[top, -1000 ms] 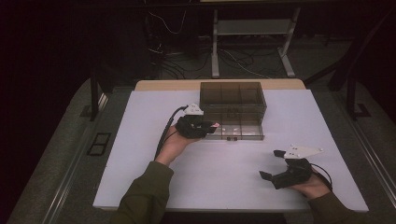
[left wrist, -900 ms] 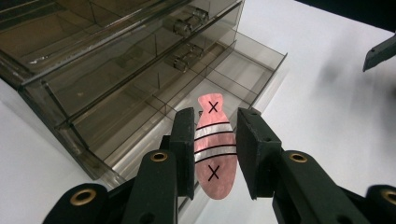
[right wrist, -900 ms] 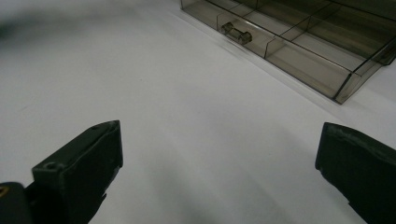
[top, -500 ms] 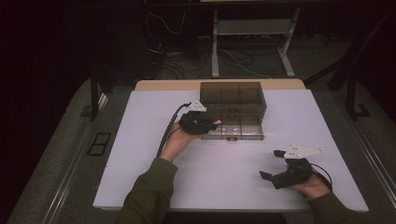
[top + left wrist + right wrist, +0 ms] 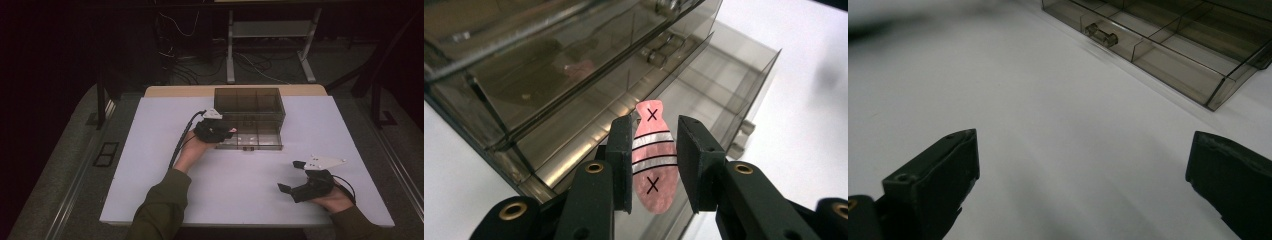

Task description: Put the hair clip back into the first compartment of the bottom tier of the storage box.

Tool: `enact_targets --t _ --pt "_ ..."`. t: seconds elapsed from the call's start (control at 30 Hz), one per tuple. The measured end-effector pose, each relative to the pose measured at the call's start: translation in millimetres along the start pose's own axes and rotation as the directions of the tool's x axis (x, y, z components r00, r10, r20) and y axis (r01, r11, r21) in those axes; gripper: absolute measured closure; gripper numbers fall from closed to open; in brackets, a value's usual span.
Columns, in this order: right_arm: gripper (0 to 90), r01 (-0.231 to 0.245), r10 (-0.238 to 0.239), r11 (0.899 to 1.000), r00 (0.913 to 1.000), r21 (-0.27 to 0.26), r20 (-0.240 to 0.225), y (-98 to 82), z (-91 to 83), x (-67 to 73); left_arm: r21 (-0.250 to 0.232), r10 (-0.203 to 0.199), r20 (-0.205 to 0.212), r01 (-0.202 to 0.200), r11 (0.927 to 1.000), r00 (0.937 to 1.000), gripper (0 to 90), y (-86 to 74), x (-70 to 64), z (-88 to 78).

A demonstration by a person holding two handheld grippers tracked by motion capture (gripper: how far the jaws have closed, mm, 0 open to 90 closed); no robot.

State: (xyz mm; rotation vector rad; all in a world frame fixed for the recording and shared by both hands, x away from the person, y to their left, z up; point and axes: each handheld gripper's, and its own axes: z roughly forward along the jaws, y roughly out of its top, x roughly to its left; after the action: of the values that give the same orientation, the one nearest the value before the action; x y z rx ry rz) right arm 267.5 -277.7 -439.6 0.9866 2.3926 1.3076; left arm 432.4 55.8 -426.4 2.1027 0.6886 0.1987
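A pink fish-shaped piece [image 5: 652, 165] with white stripes and two black X marks stands upright between the jaws of my left gripper [image 5: 654, 160], which is shut on it. In the high view my left gripper [image 5: 222, 132] hovers at the left end of the pulled-out drawer [image 5: 260, 136] of a smoky clear drawer cabinet [image 5: 249, 102]. The pink tip [image 5: 231, 130] pokes out toward the drawer. The drawer's compartments [image 5: 724, 85] lie just beyond the piece. My right gripper [image 5: 290, 175] rests open near the table's front right, with nothing between its jaws.
The white table top [image 5: 150, 150] carries the cabinet at its back middle. In the right gripper view the drawer front with its small handle [image 5: 1101, 34] lies ahead and up to the right. Cables and a metal stand [image 5: 270, 45] sit beyond the table.
My left gripper has moved a little to the right and toward the open drawer with the pink piece in it. The right gripper has stayed where it was.
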Motion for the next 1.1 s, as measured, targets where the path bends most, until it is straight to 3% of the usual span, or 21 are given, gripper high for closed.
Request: enact_targets --t 0.23,0.33,0.6,1.1 --pt "0.2 0.002 -0.002 1.000 1.0000 0.001 -0.001 0.0 0.2 0.3 0.033 0.010 -0.023 -0.009 0.9994 0.9997 67.2 -3.6 3.4 5.5" --pt "0.2 0.001 -0.001 1.000 1.0000 0.001 -0.001 0.0 0.4 0.3 0.046 -0.012 -0.032 0.013 0.9989 0.9994 67.2 -5.7 3.2 7.0" --pt "0.2 0.001 -0.001 1.000 1.0000 0.001 0.000 -0.1 0.6 0.2 0.087 0.001 -0.026 0.001 0.9962 0.9997 66.8 -8.5 4.4 12.1" --pt "0.2 0.010 -0.010 1.000 0.9999 0.004 -0.001 -0.2 0.7 0.3 0.091 -0.015 -0.032 0.018 0.9957 0.9994 62.8 -9.9 3.9 15.4"
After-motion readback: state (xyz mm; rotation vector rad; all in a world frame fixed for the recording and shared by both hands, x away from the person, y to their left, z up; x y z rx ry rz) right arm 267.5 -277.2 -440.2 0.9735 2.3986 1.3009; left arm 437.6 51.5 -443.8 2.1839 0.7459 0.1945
